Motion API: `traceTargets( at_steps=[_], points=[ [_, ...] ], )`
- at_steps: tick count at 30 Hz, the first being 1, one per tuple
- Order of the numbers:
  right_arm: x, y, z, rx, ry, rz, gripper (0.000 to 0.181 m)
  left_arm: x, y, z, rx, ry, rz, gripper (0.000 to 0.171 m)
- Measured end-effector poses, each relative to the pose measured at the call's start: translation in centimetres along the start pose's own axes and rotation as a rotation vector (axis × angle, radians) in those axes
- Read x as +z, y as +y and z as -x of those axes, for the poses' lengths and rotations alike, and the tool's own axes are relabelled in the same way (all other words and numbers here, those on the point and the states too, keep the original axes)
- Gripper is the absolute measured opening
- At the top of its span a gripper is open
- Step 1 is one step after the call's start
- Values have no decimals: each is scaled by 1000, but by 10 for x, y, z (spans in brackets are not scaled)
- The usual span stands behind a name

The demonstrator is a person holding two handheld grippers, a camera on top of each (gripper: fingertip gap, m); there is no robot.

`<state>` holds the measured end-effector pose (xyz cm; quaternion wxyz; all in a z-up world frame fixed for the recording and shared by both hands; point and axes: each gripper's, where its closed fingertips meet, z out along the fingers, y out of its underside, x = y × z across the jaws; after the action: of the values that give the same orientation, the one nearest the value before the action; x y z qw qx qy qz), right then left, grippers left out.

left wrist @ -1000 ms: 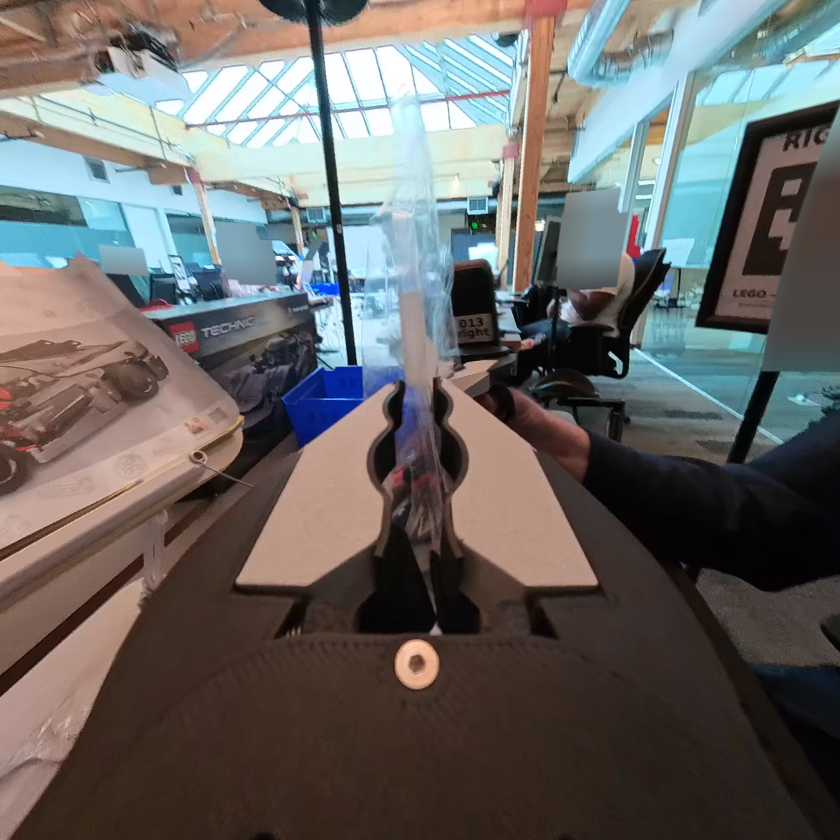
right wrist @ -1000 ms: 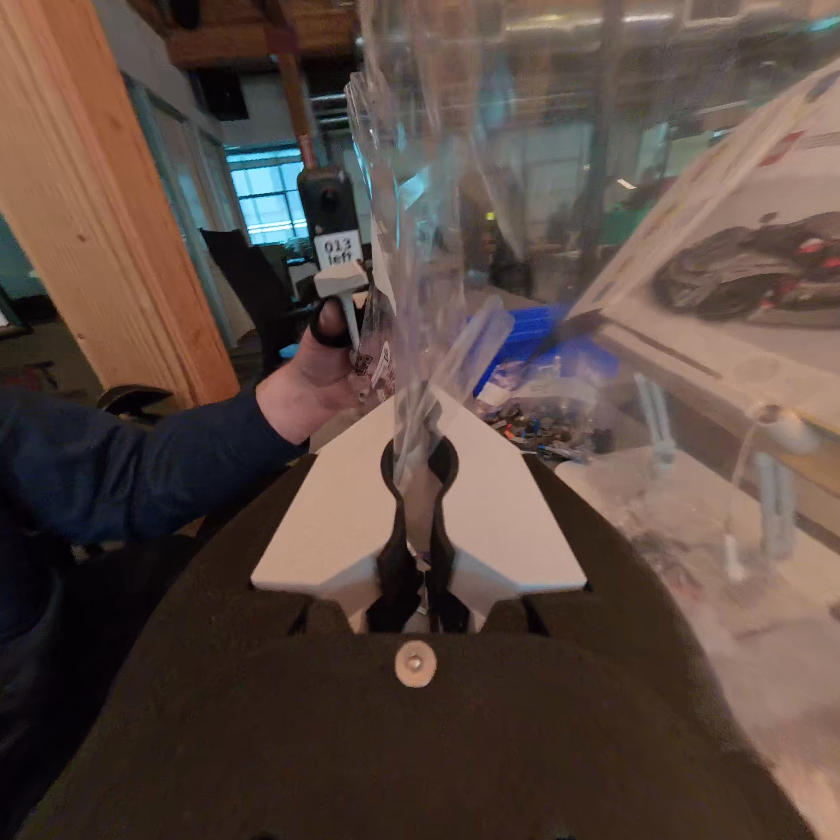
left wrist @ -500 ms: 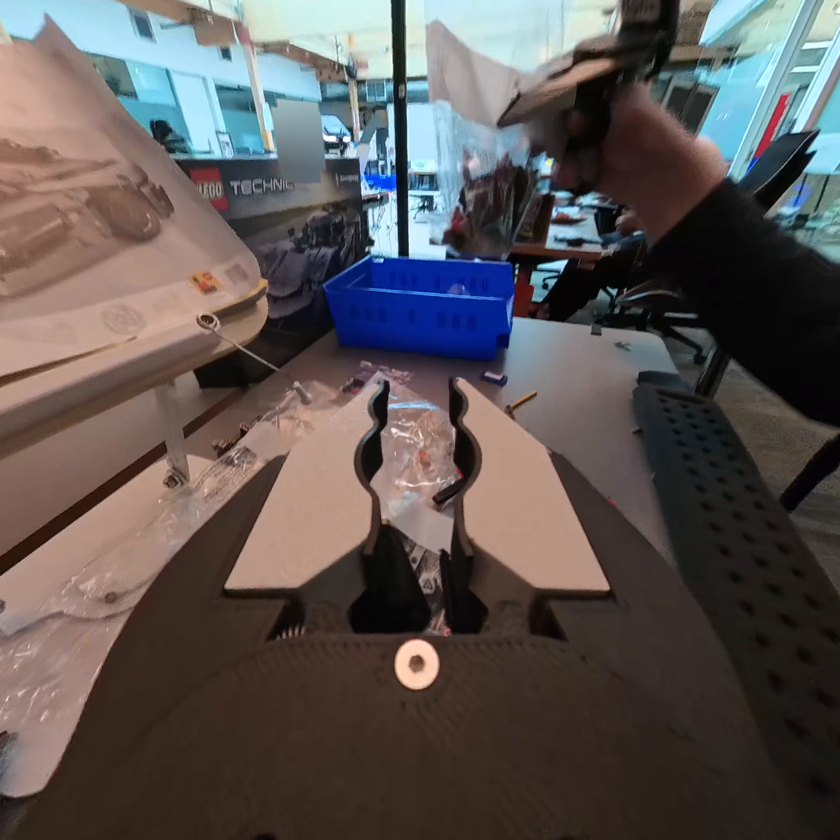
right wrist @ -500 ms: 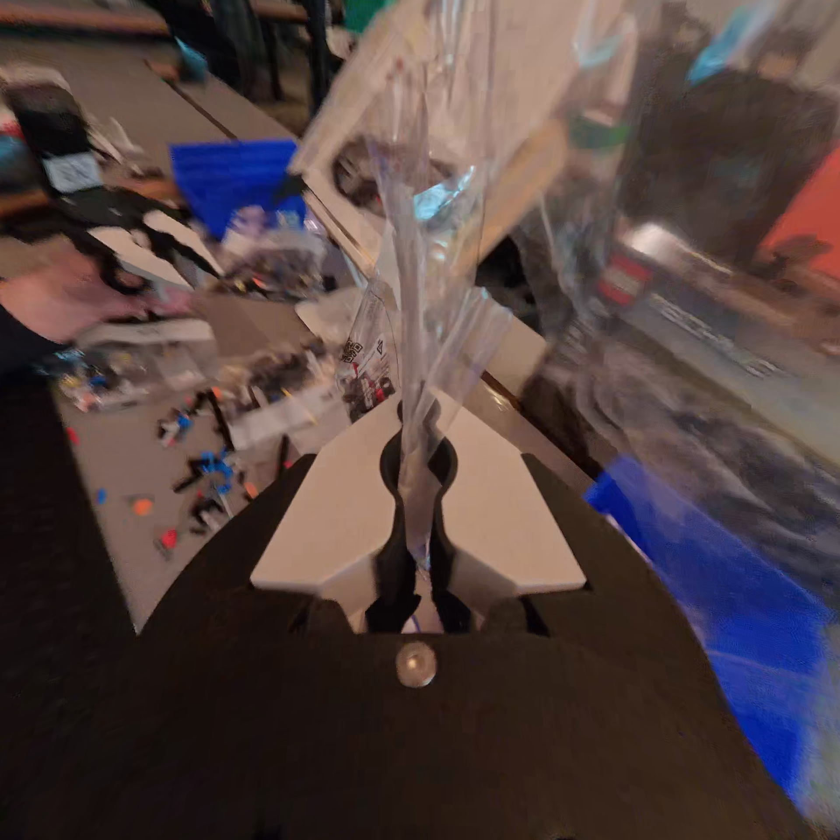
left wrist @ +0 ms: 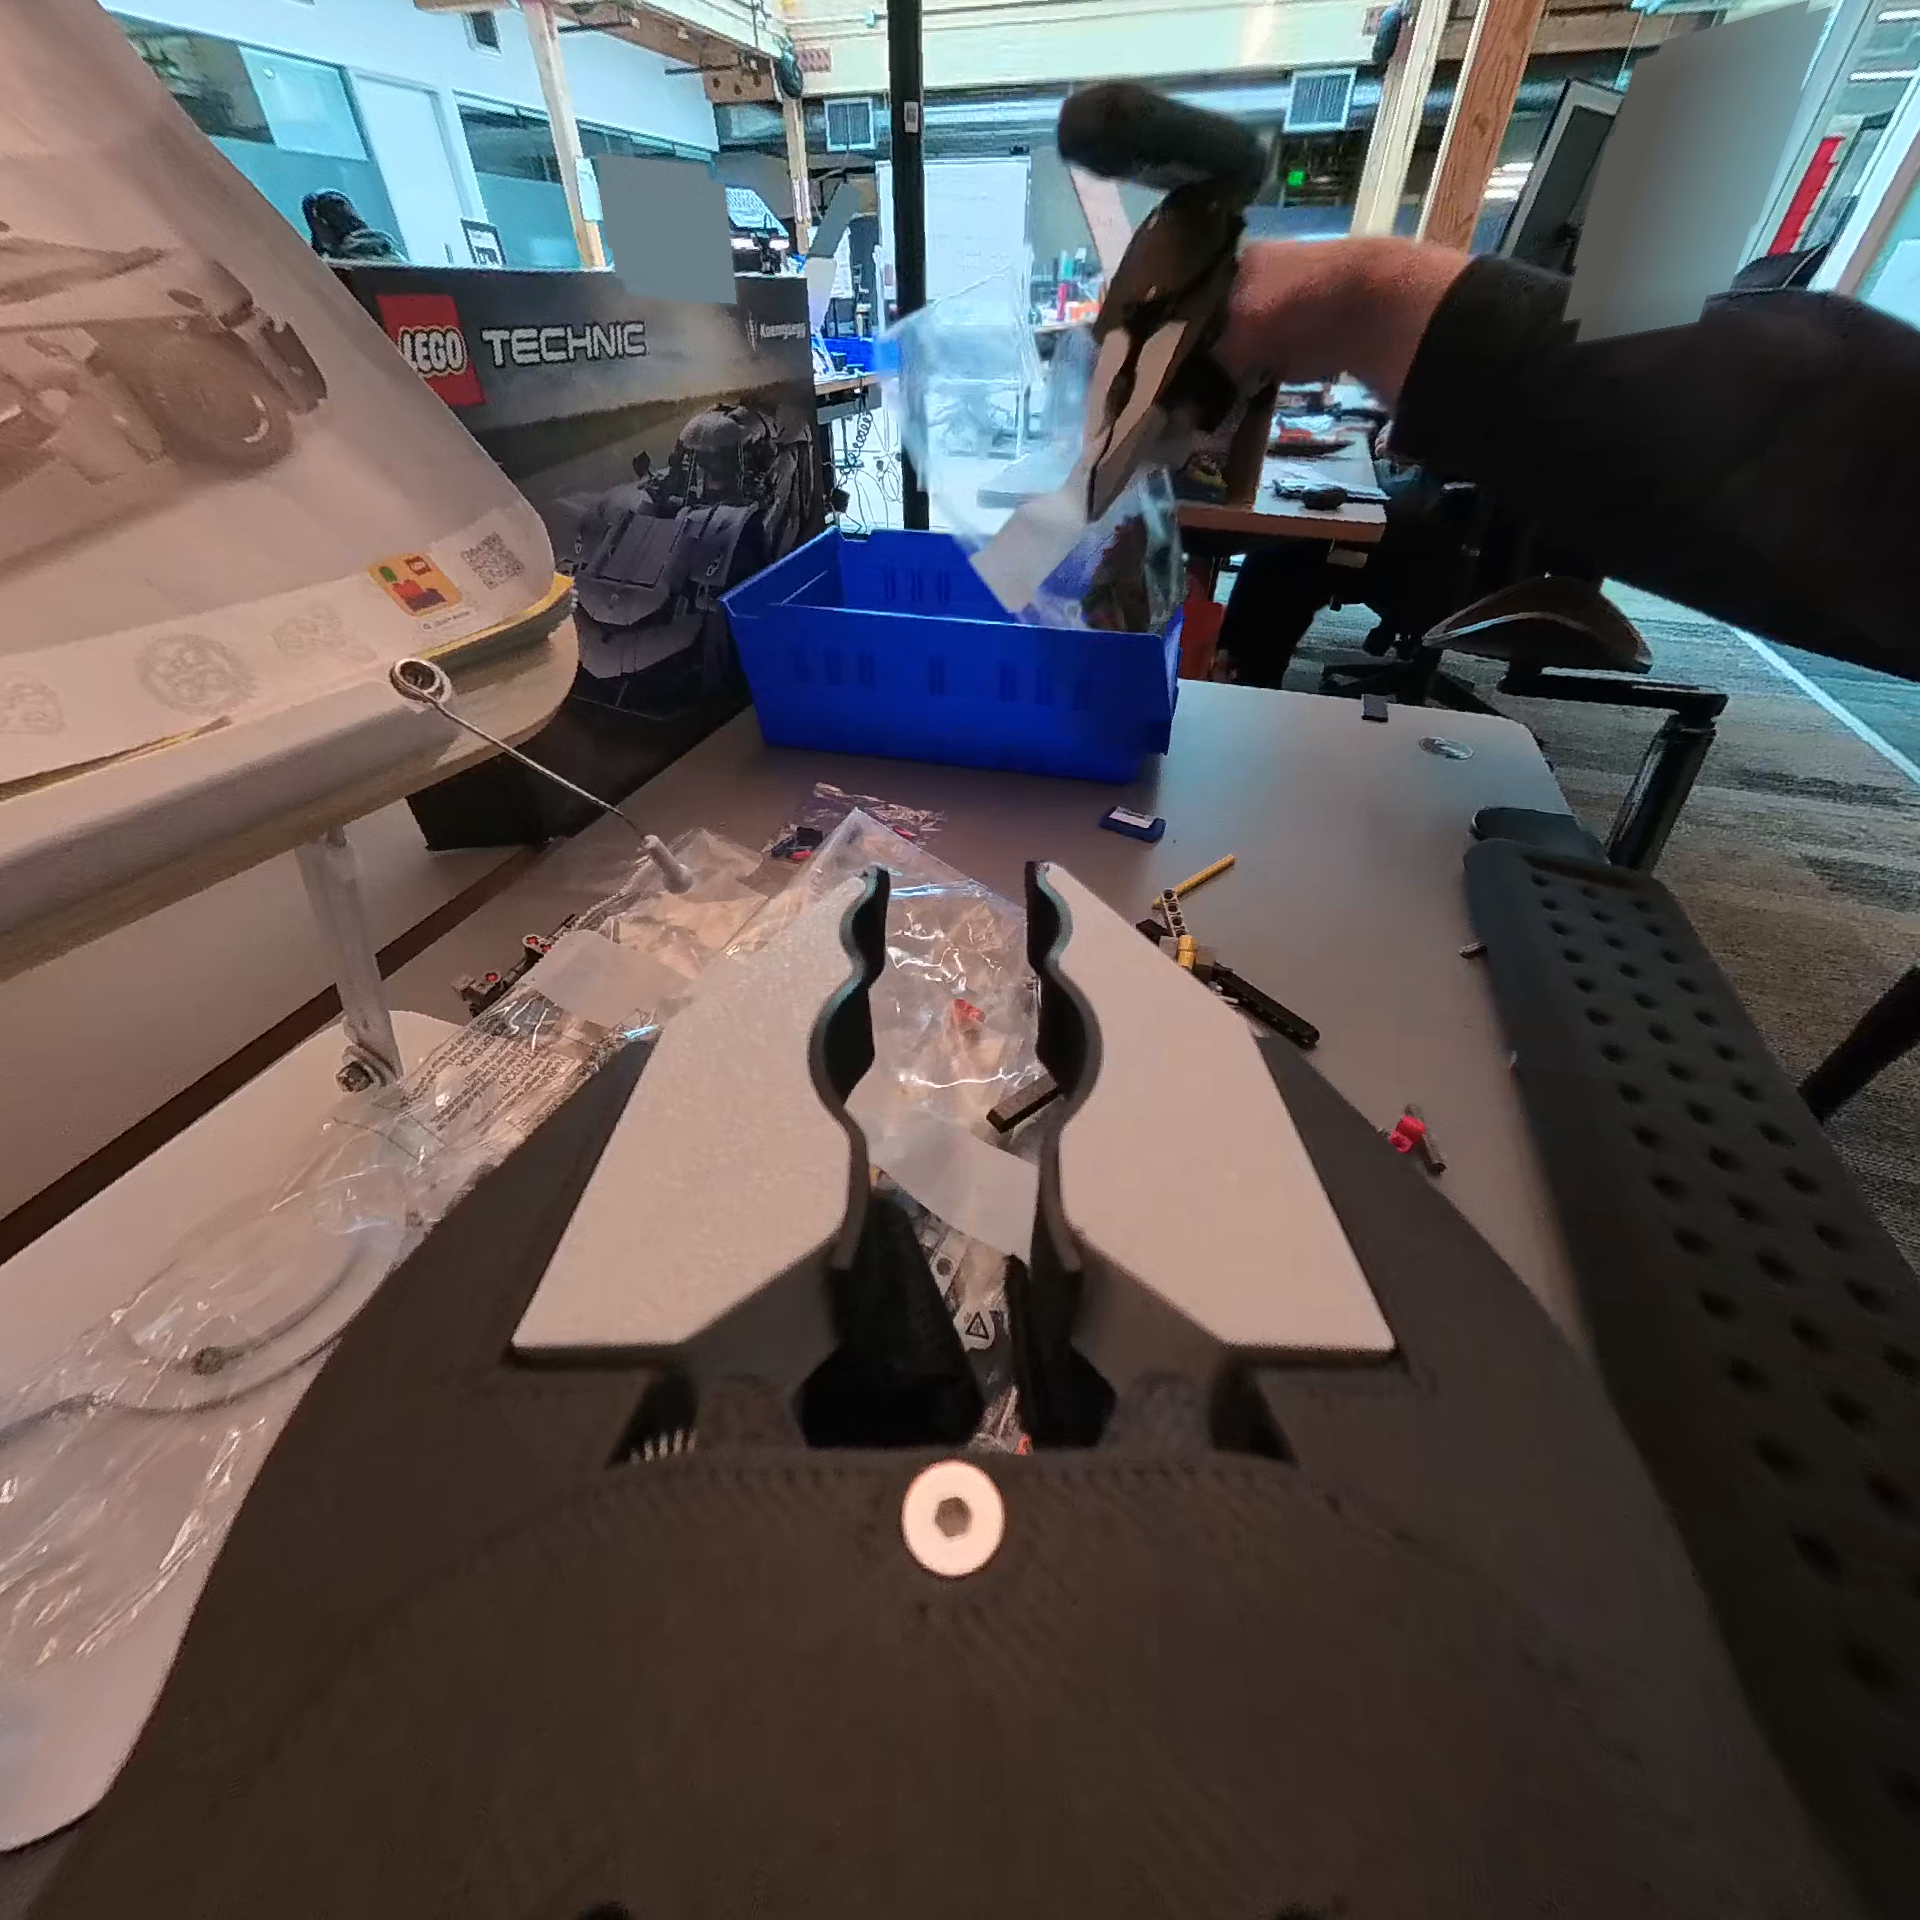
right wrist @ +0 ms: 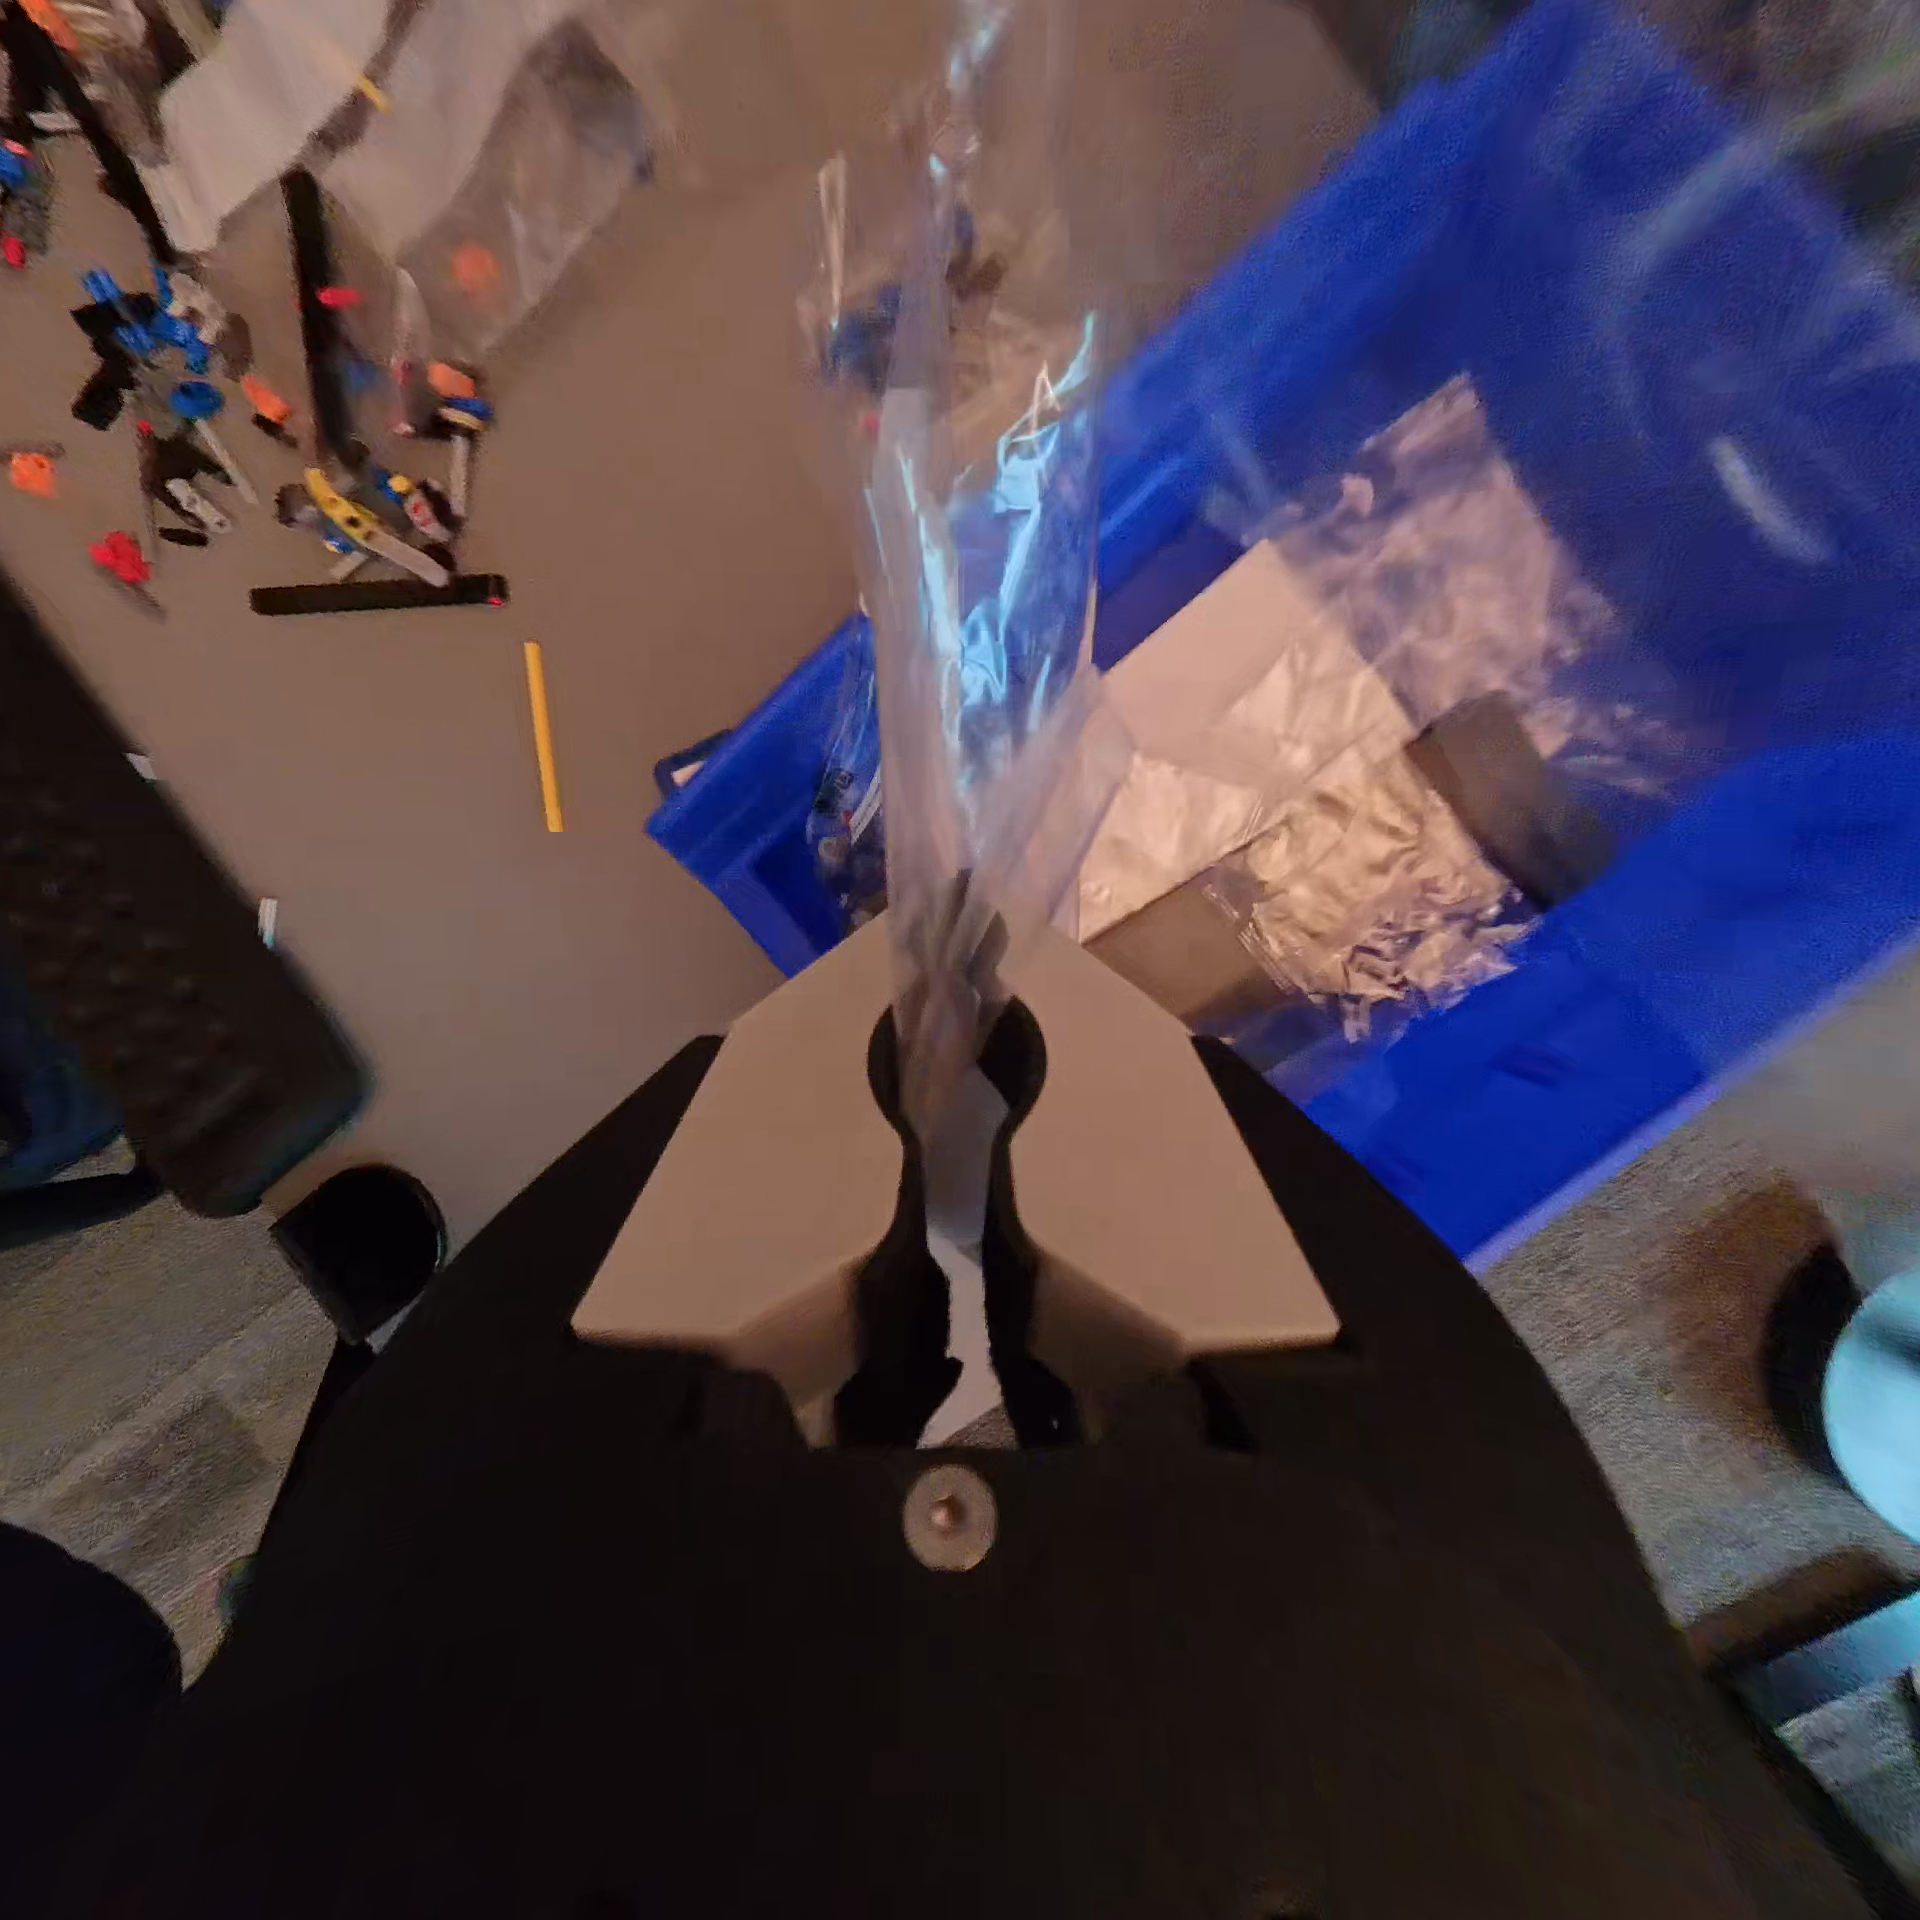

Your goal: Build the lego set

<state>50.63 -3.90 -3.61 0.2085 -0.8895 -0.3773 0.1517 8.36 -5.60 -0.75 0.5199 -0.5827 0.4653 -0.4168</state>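
Clear plastic bag (right wrist: 966, 644), apparently one, pinched over one blue bin (right wrist: 1558, 1091)

left gripper (left wrist: 951, 914): jaws parted, low, level | right gripper (right wrist: 951, 971): jaws clamped, tipped downward; sleeved forearm outstretched

One blue bin (left wrist: 956, 665), two grippers — left gripper (left wrist: 954, 914), right gripper (right wrist: 956, 997).
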Motion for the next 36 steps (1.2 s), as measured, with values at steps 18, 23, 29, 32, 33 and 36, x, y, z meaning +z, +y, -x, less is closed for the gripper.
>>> traceTargets(
  at_steps=[18, 23, 29, 32, 33, 36],
  points=[
    [-5, -110, -31, -103, 559, -156, 65, 7, 8, 5, 14, -15, 37, 27],
    [84, -135, 41, -141, 290, -18, 53, 5, 17, 10, 33, -47, 86, 28],
    [179, -96, 21, 92, 314, 176, 50, 5, 22, 12, 31, -52, 112, 29],
    [192, -87, 24, 202, 240, 206, 50, 8, 22, 8, 42, -40, 119, 30],
    [195, -91, 27, 181, 224, 183, 48, 8, 22, 7, 47, -39, 120, 30],
    [204, -84, 28, 121, 241, 251, 48, 7, 18, 4, 58, -35, 112, 30]
  ],
)
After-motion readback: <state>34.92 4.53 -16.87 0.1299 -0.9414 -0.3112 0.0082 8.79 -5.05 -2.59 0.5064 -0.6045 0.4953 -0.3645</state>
